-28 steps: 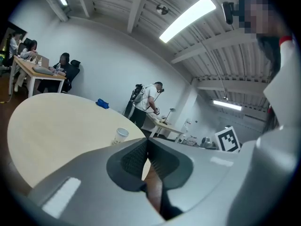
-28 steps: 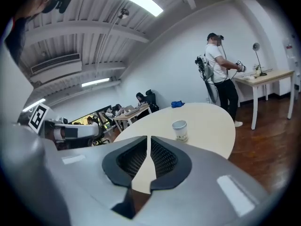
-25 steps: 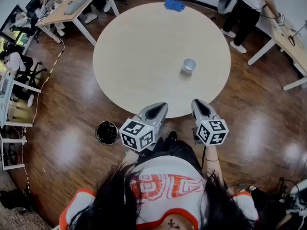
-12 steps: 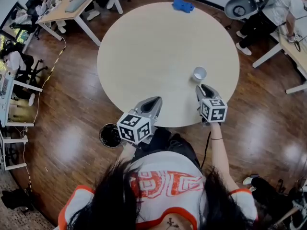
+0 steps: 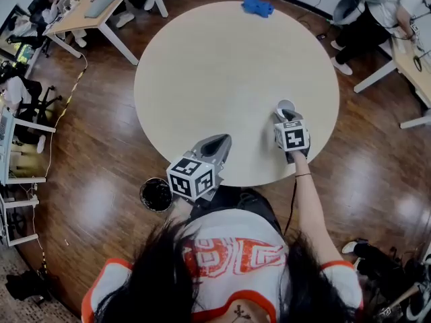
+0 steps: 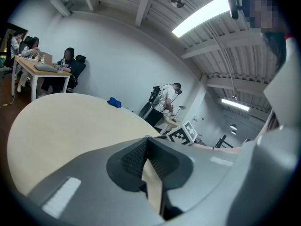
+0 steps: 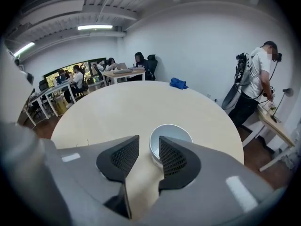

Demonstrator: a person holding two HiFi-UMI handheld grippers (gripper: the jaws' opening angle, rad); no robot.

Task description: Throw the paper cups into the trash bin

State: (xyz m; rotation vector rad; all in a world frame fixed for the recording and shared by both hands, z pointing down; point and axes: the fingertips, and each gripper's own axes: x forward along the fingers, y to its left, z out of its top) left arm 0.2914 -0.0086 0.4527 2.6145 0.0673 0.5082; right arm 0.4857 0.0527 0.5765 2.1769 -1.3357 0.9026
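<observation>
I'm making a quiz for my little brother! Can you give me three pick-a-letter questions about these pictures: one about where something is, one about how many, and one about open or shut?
1. Where is the trash bin? A on a desk; B on the floor beside the round table; C on a chair.
2. How many paper cups stand on the round table? A one; B two; C four.
3. How are the right gripper's jaws? A apart; B shut on the cup; C shut on nothing.

Answers:
1. B: the bin stands on the floor by the table's edge.
2. A: only one paper cup shows.
3. A: the jaws have just been opening and stand apart, with the cup just past their tips, ungripped.
</observation>
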